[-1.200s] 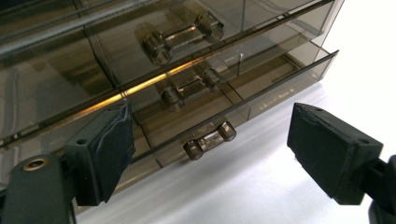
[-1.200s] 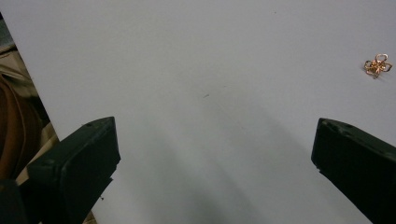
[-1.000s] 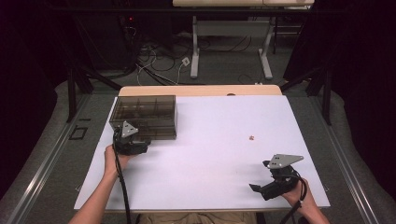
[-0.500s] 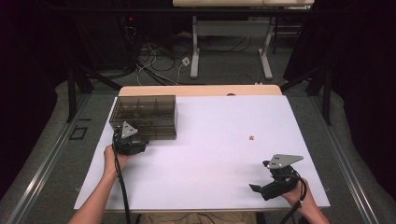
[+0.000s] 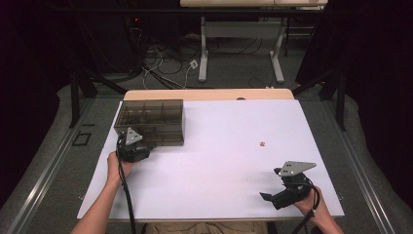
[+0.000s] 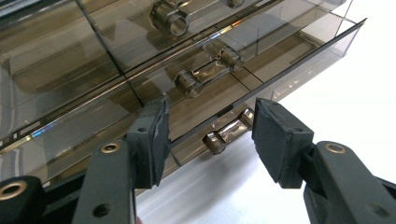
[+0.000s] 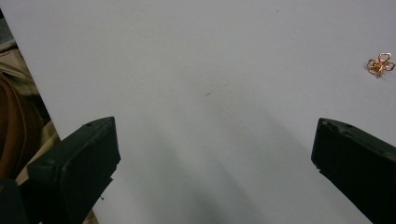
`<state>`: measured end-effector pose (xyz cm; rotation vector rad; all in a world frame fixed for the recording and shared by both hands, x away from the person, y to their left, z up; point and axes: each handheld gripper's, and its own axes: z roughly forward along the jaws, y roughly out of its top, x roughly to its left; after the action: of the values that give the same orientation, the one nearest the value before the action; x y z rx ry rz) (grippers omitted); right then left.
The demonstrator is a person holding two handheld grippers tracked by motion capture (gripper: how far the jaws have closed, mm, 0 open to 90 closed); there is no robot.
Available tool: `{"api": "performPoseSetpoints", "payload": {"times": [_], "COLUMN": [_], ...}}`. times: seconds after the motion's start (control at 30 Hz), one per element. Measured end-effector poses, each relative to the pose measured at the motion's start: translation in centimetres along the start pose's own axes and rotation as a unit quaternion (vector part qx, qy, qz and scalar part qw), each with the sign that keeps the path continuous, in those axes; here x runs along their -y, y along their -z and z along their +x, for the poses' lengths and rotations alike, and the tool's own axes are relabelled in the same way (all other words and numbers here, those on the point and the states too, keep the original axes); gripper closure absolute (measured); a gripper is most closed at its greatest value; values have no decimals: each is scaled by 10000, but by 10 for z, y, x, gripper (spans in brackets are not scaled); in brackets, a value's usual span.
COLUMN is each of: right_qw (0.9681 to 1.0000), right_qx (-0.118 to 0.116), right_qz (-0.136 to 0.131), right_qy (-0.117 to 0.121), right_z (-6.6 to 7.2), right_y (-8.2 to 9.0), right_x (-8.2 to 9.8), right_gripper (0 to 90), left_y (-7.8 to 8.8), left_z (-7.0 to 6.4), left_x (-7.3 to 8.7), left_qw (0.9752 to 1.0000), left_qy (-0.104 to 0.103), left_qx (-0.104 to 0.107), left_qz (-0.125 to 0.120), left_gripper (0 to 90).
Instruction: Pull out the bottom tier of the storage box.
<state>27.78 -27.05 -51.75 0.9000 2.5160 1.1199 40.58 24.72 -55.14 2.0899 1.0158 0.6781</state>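
A smoky see-through drawer box [image 5: 151, 119] stands at the table's back left. My left gripper [image 5: 144, 146] is at the box's front, low down. In the left gripper view its pads [image 6: 156, 135] stand either side of the bottom drawer's round knob [image 6: 217, 140] with a gap on both sides. The left gripper [image 6: 210, 128] has just been closing its jaws, with the knob between them and untouched. Two more knobs [image 6: 189, 84] sit on the drawers above. My right gripper [image 5: 272, 195] rests open near the front right, nothing between its jaws. A small gold ornament [image 5: 262, 144] lies beyond it.
A white sheet [image 5: 219, 161] covers the table, whose wooden edge [image 5: 209, 94] shows at the back. In the right gripper view the gold ornament [image 7: 380, 64] lies far to the upper right. Desk legs and cables stand on the floor behind.
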Motion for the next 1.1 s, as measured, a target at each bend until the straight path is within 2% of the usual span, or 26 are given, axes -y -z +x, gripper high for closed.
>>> {"api": "performPoseSetpoints", "payload": {"times": [0.13,0.4,0.6,0.73,1.1], "right_qw": [10000,10000,10000,10000,10000], "right_qx": [-5,-2,-14,1,-12], "right_qz": [4,20,31,40,42], "right_qy": [3,-24,-35,-56,-38], "right_z": [0,0,0,0,0], "right_y": [0,0,-1,-1,-1], "right_x": [0,0,0,0,0], "right_gripper": [3,3,2,3,3], "left_y": [0,0,0,-1,1], "left_z": [1,1,1,0,1], "left_x": [0,0,0,-1,-1], "left_qw": [10000,9999,9997,9992,9988], "left_qy": [15,-116,-219,-370,-431], "left_qx": [-35,-97,-75,-110,-53], "left_qz": [-33,10,101,134,215], "left_gripper": [507,555,563,566,595]}}
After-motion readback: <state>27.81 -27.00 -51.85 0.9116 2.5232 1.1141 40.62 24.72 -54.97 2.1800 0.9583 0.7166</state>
